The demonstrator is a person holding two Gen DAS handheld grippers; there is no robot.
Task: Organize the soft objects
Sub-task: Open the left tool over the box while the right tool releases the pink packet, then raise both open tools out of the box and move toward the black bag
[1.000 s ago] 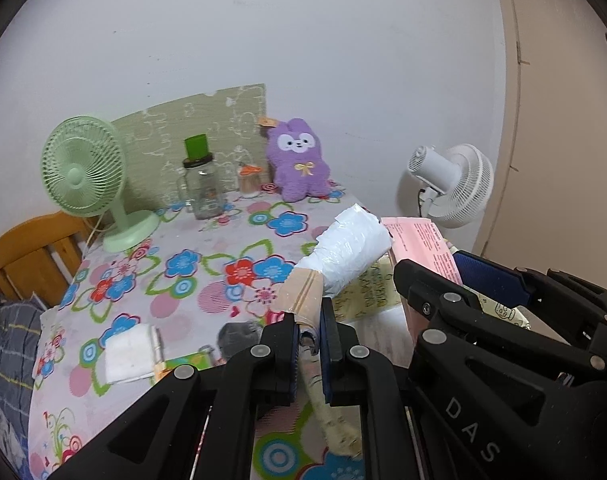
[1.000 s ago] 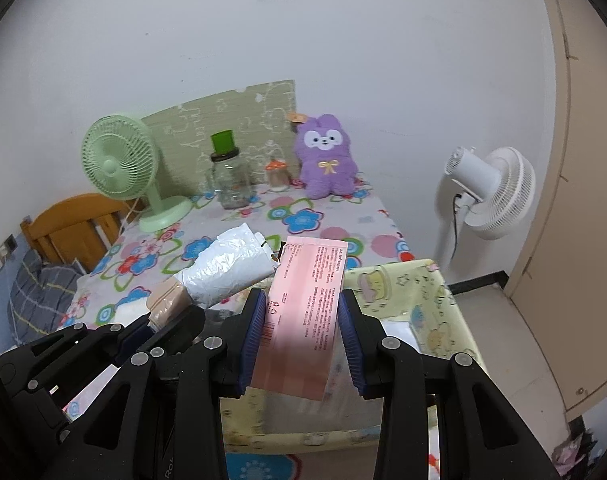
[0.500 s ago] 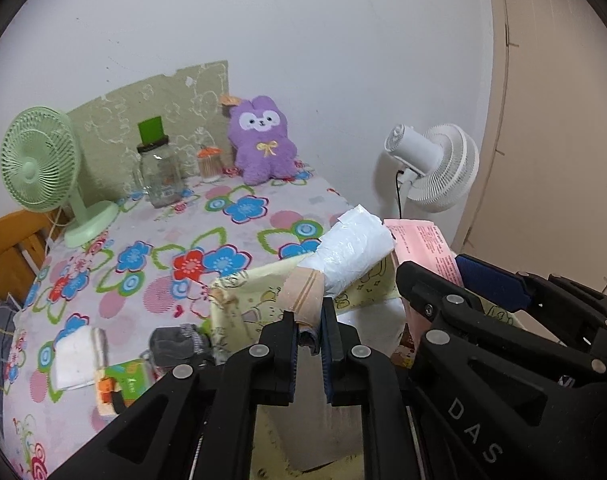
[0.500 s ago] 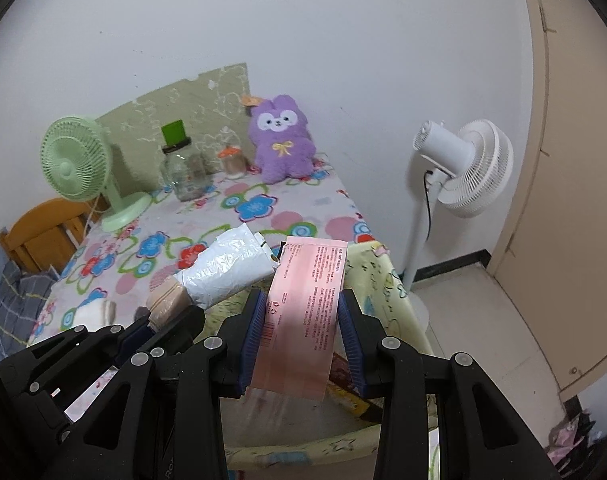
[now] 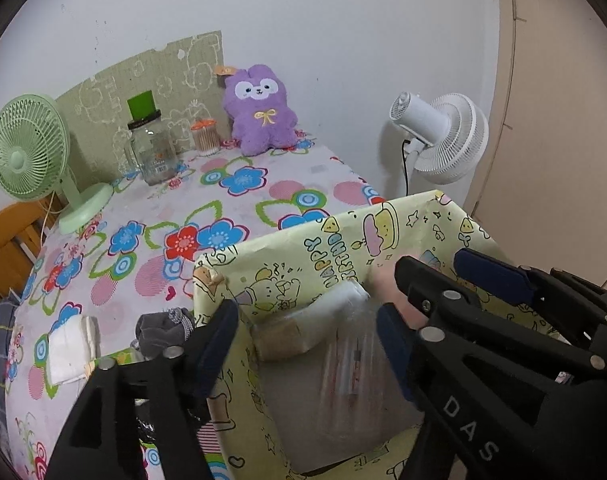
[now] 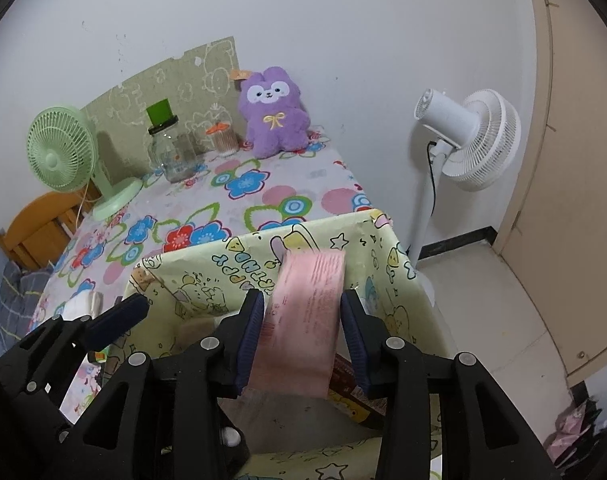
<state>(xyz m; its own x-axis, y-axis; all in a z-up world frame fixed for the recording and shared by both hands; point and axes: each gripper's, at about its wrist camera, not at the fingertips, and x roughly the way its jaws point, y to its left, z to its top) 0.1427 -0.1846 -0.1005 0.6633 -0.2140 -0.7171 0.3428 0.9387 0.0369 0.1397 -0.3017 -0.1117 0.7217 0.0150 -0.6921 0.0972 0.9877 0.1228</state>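
left gripper (image 5: 307, 344), jaws apart, above a blurred clear plastic-wrapped bundle (image 5: 343, 344) inside the yellow cartoon-print box (image 5: 343, 240); at 3 o'clock, right gripper (image 6: 301, 332) clamps a pink packet (image 6: 303, 316).

Black plastic left gripper (image 5: 305, 344), navy pads, silver screws, white "DAS" lettering

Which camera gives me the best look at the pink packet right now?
The right wrist view. There the pink packet sits centred between the right gripper fingers, over the yellow box, its printed face showing. In the left wrist view only a pink sliver shows behind the right gripper's finger.
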